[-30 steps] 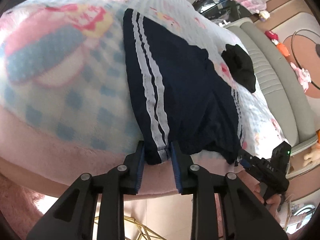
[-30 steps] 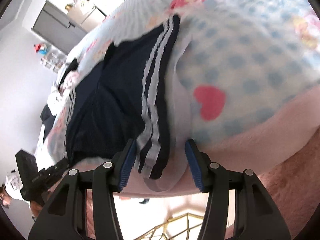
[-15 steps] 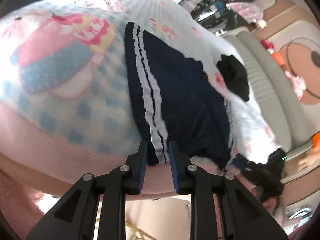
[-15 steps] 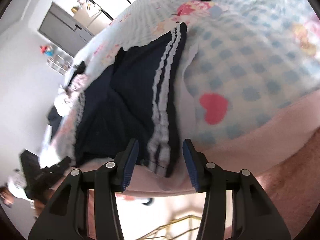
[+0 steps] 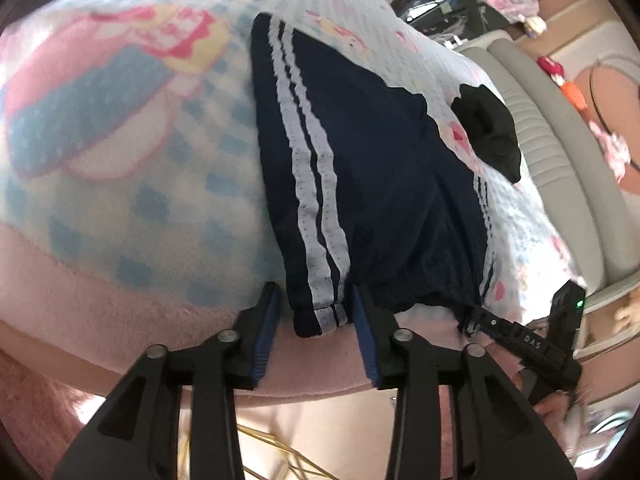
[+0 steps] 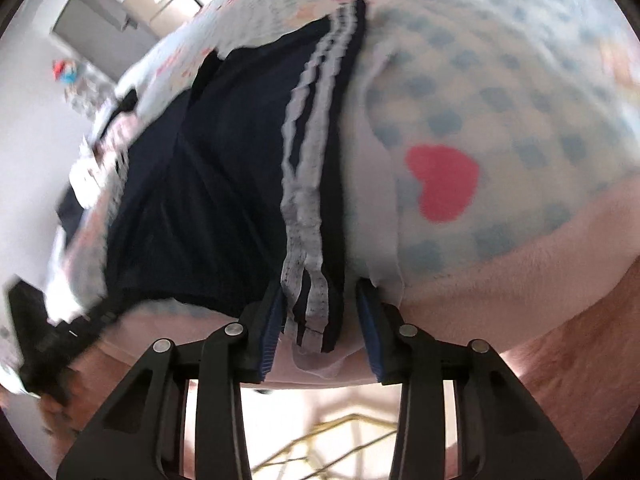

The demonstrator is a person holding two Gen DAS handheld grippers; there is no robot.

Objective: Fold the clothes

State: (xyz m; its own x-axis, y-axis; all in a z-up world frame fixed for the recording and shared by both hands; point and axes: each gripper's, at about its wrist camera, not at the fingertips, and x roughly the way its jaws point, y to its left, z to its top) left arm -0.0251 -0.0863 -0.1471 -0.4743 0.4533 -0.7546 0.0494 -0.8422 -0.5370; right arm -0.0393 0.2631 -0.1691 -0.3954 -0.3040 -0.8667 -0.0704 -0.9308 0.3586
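Note:
Navy shorts [image 5: 380, 168] with two white side stripes lie flat on a checked cartoon blanket [image 5: 120, 200]. My left gripper [image 5: 314, 320] is open at the bed's near edge. The striped hem corner sits between its blue pads with a gap on each side. In the right wrist view the same shorts [image 6: 224, 184] show their other striped side. My right gripper [image 6: 318, 316] is open around that hem corner, the left pad close to the cloth, the right pad apart from it. Each gripper appears at the edge of the other's view.
A black garment [image 5: 488, 128] lies on the bed beyond the shorts. A grey padded bench or sofa [image 5: 560, 140] runs along the far right. More clothes are heaped at the bed's far end [image 6: 92, 160]. A gold wire frame [image 5: 272, 448] stands on the floor below.
My left gripper's fingers have spread apart and let go of the hem corner they pinched half a second ago. My right gripper's fingers have drawn closer together around the other corner.

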